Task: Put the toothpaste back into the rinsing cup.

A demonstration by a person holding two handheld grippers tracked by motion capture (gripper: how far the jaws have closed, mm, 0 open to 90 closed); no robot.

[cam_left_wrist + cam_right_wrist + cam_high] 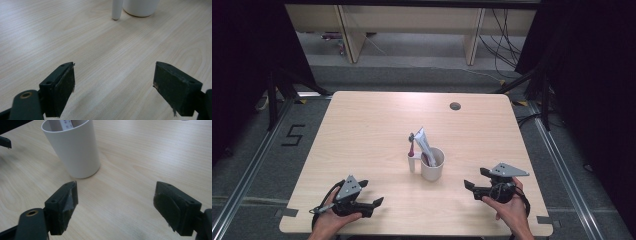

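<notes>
Tongs released on both sides: left tongs point(371, 194) and right tongs point(475, 179) rest low near the desk point(362, 130) front edge, nothing gripped. White cup point(432, 164) stands mid-desk between them, toothpaste tube point(423, 142) and toothbrush point(411, 145) upright inside. Judgement: contents appear loaded; little or nothing left.

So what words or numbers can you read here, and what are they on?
"5": black mark on the grey floor left of the table.
Print on the tube standing in the white cup: too blurred to read.
Nothing else has writing.
</notes>
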